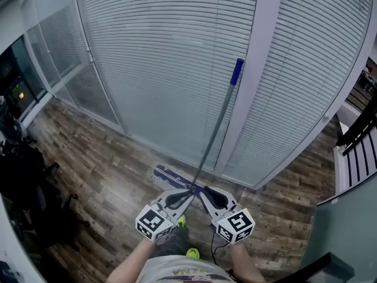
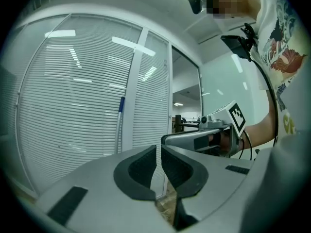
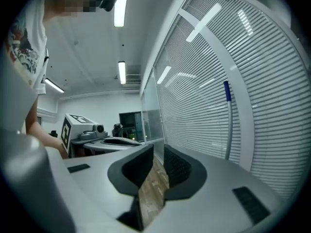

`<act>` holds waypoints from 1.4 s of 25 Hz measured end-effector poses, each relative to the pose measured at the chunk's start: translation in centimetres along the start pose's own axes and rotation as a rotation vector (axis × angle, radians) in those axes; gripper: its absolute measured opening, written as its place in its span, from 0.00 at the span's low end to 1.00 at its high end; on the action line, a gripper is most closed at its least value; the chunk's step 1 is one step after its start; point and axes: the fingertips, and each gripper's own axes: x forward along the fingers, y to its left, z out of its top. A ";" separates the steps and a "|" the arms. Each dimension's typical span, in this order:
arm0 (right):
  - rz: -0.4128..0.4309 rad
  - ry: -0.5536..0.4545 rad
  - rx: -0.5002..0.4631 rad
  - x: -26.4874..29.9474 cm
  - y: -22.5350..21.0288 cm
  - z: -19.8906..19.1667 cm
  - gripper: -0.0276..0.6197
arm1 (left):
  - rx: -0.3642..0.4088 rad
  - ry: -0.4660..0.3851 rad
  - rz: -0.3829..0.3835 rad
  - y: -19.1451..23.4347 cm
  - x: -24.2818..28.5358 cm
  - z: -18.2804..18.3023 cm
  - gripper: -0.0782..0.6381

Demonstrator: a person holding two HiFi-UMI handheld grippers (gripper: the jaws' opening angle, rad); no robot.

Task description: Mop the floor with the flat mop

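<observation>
Flat mop (image 1: 219, 122) leans against the blind-covered glass wall (image 1: 147, 69), just ahead of my left gripper (image 2: 159, 152) and right gripper (image 3: 159, 150), both with fingers closed together on nothing.

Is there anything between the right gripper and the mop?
No. In the right gripper view, only bare wood floor lies between the right gripper and the mop.

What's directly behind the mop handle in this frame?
Behind the mop handle hang closed white blinds, with a white post just beside it. The shut slats cover whatever lies beyond them, so nothing past the blinds can be seen.
</observation>
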 end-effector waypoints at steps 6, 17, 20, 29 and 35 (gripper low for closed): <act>-0.101 -0.019 -0.013 5.0 -7.4 1.9 0.11 | 0.017 -0.026 -0.048 7.1 5.6 0.7 0.13; -0.276 -0.048 -0.027 16.4 -23.4 8.3 0.30 | 0.080 -0.049 -0.168 21.7 19.2 5.6 0.20; -0.310 -0.050 -0.020 17.9 -26.7 9.2 0.31 | 0.093 -0.042 -0.169 24.2 21.9 6.2 0.25; -0.406 -0.051 -0.027 20.9 -39.0 12.4 0.35 | 0.068 0.006 -0.106 29.1 28.3 6.8 0.30; -0.387 -0.058 -0.010 22.3 -44.9 13.0 0.35 | 0.049 0.030 -0.044 30.7 31.1 5.7 0.30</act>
